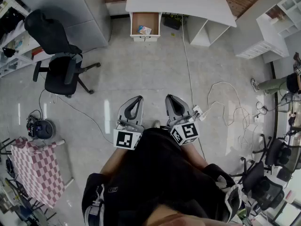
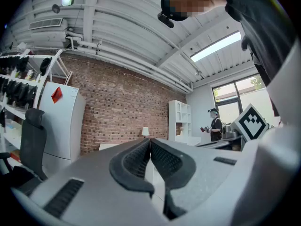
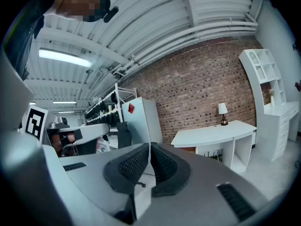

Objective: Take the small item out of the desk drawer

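Note:
A white desk (image 1: 188, 1) stands against the brick wall at the far end of the room. Its drawer (image 1: 145, 26) is pulled open, and a small blue-and-white item (image 1: 144, 30) lies inside. My left gripper (image 1: 138, 99) and right gripper (image 1: 169, 98) are held side by side close to my body, several steps back from the desk. Both are shut with nothing between the jaws. The right gripper view shows the desk (image 3: 214, 134) with a small lamp (image 3: 223, 110) on it; the drawer is hidden there. In the left gripper view the jaws (image 2: 150, 141) point level at the brick wall.
A black office chair (image 1: 59, 55) stands at the left. White cables and a power strip (image 1: 198, 112) trail over the floor at the right. A white cabinet (image 1: 77, 11) sits left of the desk, white shelving (image 1: 270, 29) at the right. A checked cloth (image 1: 35, 168) lies near left.

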`<state>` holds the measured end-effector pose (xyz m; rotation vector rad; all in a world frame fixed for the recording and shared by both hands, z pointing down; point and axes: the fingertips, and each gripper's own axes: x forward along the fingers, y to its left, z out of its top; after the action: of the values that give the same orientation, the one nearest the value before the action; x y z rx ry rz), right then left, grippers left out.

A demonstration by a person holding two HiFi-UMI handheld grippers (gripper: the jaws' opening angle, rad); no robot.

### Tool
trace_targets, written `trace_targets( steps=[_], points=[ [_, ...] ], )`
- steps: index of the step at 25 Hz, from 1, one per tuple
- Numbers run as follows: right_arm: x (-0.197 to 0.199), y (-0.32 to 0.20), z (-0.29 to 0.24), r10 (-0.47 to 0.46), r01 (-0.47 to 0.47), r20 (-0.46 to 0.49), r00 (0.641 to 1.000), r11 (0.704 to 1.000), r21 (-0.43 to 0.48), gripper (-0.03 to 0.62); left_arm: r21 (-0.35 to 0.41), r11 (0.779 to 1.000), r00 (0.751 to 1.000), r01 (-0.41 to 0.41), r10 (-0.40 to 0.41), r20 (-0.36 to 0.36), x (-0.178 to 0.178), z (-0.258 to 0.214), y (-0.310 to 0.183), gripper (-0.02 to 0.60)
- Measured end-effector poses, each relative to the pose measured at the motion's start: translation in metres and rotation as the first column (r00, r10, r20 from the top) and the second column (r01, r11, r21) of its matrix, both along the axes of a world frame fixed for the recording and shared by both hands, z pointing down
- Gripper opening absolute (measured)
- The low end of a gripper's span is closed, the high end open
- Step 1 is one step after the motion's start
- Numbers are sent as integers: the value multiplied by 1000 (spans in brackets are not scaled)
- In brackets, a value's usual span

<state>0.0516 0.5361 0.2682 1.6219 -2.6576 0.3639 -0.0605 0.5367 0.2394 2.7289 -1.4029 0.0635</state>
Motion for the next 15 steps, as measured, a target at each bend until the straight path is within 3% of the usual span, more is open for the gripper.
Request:
trace_targets(
  steps=[15],
  points=[
    [-37, -16, -3, 38, -38, 26, 999, 999, 0, 34, -5, 1000, 1000, -21, 21, -18, -41, 4, -14, 9]
  ],
)
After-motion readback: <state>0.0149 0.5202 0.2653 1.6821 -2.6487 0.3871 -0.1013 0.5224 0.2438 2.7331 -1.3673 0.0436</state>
